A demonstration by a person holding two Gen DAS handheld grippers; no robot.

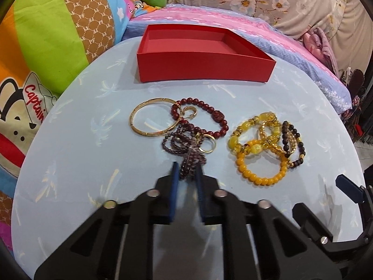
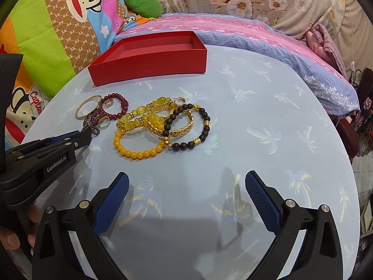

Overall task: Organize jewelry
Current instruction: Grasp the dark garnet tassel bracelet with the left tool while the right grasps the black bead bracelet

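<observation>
Left wrist view recorded the red box [image 1: 205,70] standing empty at the far side of the counter [image 1: 81,163], with every piece outside it: gold bangle [image 1: 139,129], dark red bead bracelet [image 1: 202,106], yellow bracelets [image 1: 258,154] and black bead bracelet [image 1: 296,147]. Left gripper [image 1: 187,170] had its fingers pinching the purple bead strand [image 1: 186,149] at the heap's near edge. Right gripper [image 2: 186,189] hung over bare cloth, fingers spread wide, holding nothing; sorting judged barely begun.
</observation>
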